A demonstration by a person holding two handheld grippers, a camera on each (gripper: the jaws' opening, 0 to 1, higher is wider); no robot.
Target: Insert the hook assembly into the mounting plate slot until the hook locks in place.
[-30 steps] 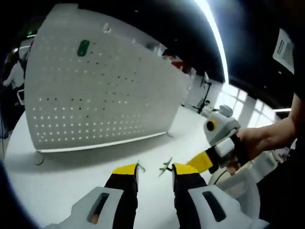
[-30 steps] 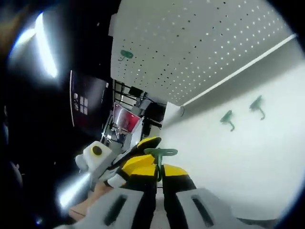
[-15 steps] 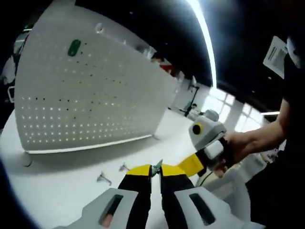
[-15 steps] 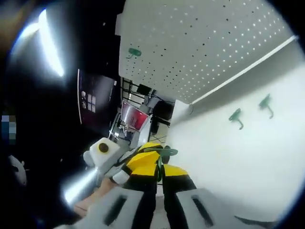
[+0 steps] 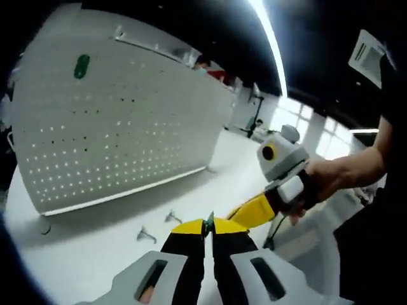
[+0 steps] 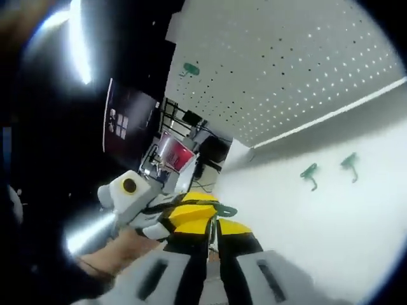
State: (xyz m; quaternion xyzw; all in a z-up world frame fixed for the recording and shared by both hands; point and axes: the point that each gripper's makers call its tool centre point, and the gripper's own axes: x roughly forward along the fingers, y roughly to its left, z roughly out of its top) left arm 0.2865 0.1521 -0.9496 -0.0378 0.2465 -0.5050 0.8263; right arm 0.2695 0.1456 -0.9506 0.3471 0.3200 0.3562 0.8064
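my left gripper (image 5: 208, 227) and right gripper (image 6: 212, 224) are both clenched on one thin green hook (image 6: 215, 209), pinched between yellow-tipped jaws above the smooth white table (image 6: 331, 222). the white perforated mounting plate (image 5: 121, 121) stands upright well ahead with one green hook on the plate (image 5: 81, 65) near its top corner. two loose hooks (image 6: 330, 171) lie on open tabletop near the plate's lower edge.

White table (image 5: 95, 254); bright ceiling light strip (image 5: 273, 44).

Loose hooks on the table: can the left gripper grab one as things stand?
Probably not. The left gripper is shut on a green hook, the right gripper alongside. The two loose hooks lie unobstructed on the table; it must release first.
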